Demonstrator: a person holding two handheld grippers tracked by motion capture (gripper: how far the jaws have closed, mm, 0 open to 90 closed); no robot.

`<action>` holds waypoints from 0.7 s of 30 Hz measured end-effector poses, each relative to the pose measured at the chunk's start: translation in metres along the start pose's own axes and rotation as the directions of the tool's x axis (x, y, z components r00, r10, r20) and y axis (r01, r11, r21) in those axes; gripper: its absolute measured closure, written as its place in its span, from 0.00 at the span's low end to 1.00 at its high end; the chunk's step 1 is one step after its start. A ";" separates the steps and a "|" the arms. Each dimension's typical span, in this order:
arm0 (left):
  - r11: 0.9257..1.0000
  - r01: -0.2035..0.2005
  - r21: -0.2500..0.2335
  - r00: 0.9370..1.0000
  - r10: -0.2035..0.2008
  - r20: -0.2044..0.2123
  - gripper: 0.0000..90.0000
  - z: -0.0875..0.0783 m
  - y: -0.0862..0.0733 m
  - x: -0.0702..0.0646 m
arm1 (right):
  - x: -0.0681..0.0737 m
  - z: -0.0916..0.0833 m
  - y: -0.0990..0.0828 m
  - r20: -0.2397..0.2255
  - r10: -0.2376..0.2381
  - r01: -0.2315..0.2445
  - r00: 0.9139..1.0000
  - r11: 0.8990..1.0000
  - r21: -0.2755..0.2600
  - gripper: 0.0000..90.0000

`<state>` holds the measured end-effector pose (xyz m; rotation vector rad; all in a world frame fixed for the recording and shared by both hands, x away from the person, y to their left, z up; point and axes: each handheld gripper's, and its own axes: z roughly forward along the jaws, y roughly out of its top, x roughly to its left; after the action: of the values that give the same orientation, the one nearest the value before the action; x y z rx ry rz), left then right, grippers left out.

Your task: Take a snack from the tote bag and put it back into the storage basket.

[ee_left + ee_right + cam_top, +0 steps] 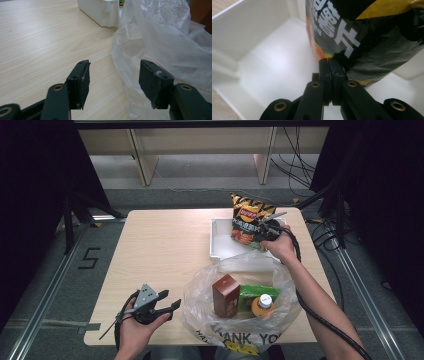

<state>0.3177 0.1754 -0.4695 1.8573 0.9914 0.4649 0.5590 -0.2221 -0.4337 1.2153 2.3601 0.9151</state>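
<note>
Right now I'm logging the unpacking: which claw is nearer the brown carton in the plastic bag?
Left. The left claw sits open just left of the brown carton; the right claw holds the chip bag over the white bin, farther away.

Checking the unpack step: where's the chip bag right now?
In the high view the chip bag is at the table's far right, over the white bin, its lower edge pinched in the right gripper, beyond the plastic bag.

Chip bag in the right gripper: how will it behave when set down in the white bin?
The chip bag looks puffed and light, so it likely sways. Pinched at one edge by the right gripper, it probably creases and could slip. Released upright in the white bin, it may flop over.
</note>
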 end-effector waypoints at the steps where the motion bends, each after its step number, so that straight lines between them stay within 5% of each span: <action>1: 1.000 0.001 0.002 1.000 -0.001 0.000 0.46 0.000 0.000 0.000 | 0.001 0.003 -0.001 0.007 0.001 -0.001 1.000 0.999 -0.032 1.00; 2: 1.000 0.001 0.001 1.000 -0.001 -0.002 0.46 0.000 0.000 0.000 | 0.000 0.003 -0.001 0.008 -0.016 0.016 1.000 1.000 -0.013 1.00; 5: 1.000 0.005 0.003 1.000 -0.005 -0.006 0.46 -0.001 0.000 -0.001 | 0.001 0.002 -0.001 -0.002 0.031 -0.031 1.000 1.000 0.005 1.00; 10: 1.000 0.007 0.003 1.000 -0.007 -0.005 0.46 -0.001 0.000 -0.001 | -0.001 0.004 -0.001 0.004 0.018 -0.018 1.000 1.000 0.015 1.00; 12: 1.000 0.007 0.003 1.000 -0.007 -0.006 0.46 -0.001 0.000 -0.001 | -0.004 0.006 -0.001 0.015 -0.020 0.020 1.000 1.000 0.008 1.00; 13: 1.000 0.006 0.003 1.000 -0.006 -0.006 0.46 -0.001 0.000 -0.001 | -0.003 0.004 0.001 0.006 0.010 -0.011 1.000 0.999 0.031 1.00; 21: 1.000 0.009 0.000 1.000 -0.009 -0.005 0.46 -0.001 0.000 0.000 | -0.007 0.006 0.002 0.029 -0.002 0.002 1.000 1.000 0.010 0.99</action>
<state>0.3167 0.1756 -0.4690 1.8519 1.0033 0.4647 0.5682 -0.2246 -0.4367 1.2213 2.3459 0.8799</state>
